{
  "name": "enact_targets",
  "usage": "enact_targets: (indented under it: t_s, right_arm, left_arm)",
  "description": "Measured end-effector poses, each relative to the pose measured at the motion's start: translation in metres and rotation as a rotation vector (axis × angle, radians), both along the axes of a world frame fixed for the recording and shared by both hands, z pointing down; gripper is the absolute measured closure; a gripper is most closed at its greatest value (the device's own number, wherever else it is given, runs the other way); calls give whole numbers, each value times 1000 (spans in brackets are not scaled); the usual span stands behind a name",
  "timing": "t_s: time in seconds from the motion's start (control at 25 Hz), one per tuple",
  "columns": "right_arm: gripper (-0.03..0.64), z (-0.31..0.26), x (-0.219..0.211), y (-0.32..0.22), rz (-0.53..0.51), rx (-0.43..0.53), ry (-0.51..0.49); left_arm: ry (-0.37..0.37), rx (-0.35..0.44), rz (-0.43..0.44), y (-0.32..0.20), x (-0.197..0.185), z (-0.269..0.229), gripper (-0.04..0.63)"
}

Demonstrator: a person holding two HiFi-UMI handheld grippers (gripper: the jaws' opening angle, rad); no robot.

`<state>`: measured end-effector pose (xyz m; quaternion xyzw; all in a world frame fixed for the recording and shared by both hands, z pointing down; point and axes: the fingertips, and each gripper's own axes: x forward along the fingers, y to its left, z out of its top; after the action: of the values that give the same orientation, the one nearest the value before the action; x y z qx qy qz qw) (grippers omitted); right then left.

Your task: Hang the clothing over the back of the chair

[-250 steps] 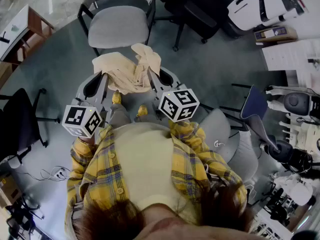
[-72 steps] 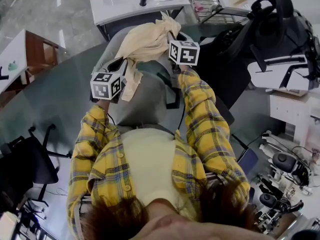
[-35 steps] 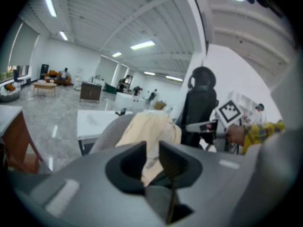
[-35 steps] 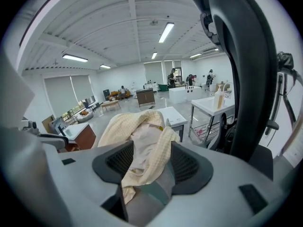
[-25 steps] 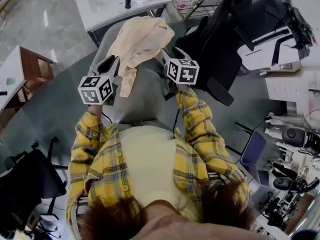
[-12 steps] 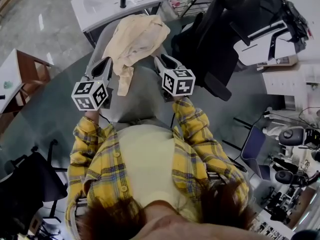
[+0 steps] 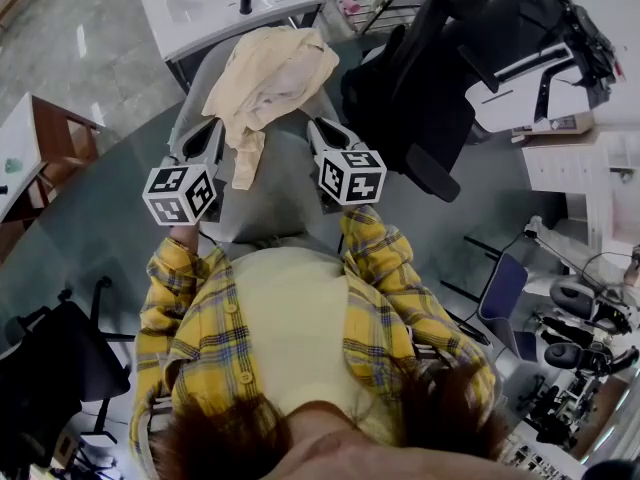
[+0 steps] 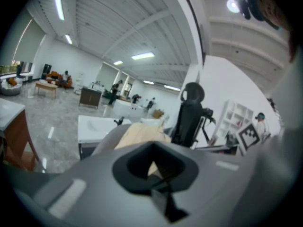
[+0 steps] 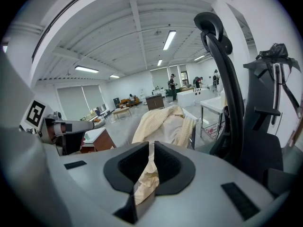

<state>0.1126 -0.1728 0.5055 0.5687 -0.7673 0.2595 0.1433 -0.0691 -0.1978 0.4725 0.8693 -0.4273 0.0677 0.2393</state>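
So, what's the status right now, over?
Left gripper, right gripper slightly open, empty. Cream clothing draped over grey chair back. Black office chair stands right, not blocking.

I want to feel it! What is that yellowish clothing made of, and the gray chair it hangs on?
The clothing looks like thin, soft woven cloth, maybe cotton. It is matte cream, and it crumples and droops in loose folds. The chair looks padded and covered in matte gray fabric, since it shows no shine, though from here it could be smooth plastic.
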Motion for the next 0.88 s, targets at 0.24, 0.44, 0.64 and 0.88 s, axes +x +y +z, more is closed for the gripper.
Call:
enact_targets:
  t_s: [0.24, 0.44, 0.64, 0.88]
  right_arm:
    - [594, 5, -3, 6, 9, -9, -10]
    - [601, 10, -6, 10, 8, -29, -10]
    - [603, 13, -8, 12, -4, -47, -9]
    - [603, 11, -8, 9, -4, -44, -9]
  left_arm:
    - [-14, -21, -8, 5, 0, 6, 589]
    - [-25, -39, -11, 9, 0, 12, 589]
    - [-28, -62, -17, 11, -1, 19, 588]
    - [-41, -71, -23, 13, -4, 21, 588]
